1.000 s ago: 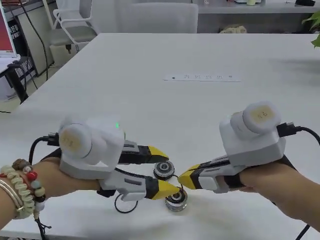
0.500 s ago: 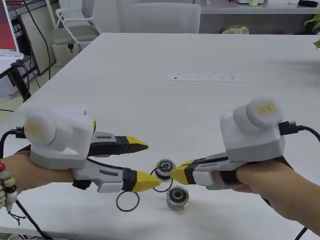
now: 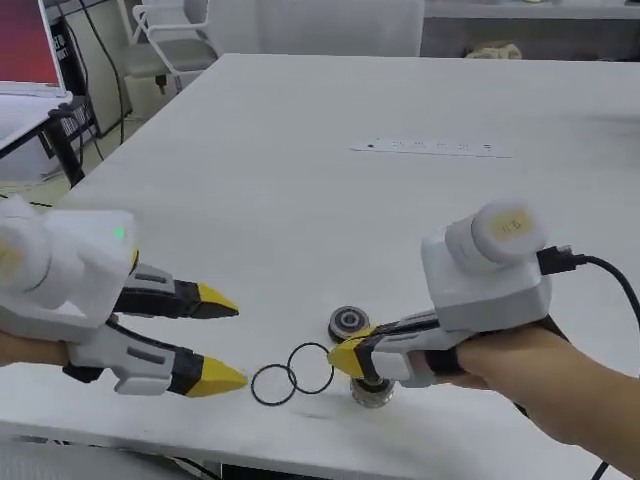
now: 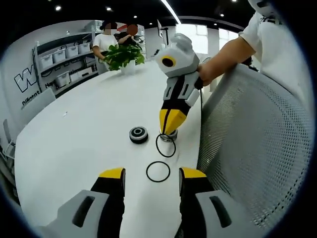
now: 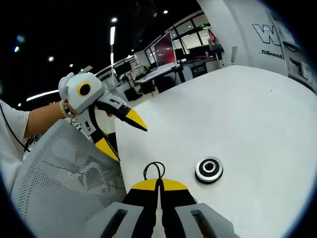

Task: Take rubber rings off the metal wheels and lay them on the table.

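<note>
Rubber ring (image 3: pixel 310 368) pinched in right tongs (image 3: pixel 338 357), wall letter W (image 4: pixel 24 79)

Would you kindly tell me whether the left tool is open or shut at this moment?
Open: the left tool has its two yellow tips standing well apart in the head view, gripping nothing.

- We took this for an open-plan office: a long white table (image 3: pixel 300 130) of the meeting-room kind had a socket strip (image 3: pixel 430 148) set into its top
- We saw a mesh-backed office chair (image 4: pixel 247 148) drawn up at the table's edge, and a white chair (image 3: pixel 180 50) past its far end
- A red-lit monitor (image 3: pixel 20 45) stood on a side desk (image 3: pixel 25 110)
- We also noted shelves of storage bins (image 4: pixel 59 69), big wall lettering (image 4: pixel 27 82), a potted plant (image 4: pixel 123 54) and recessed ceiling spotlights (image 4: pixel 58 8)
</note>
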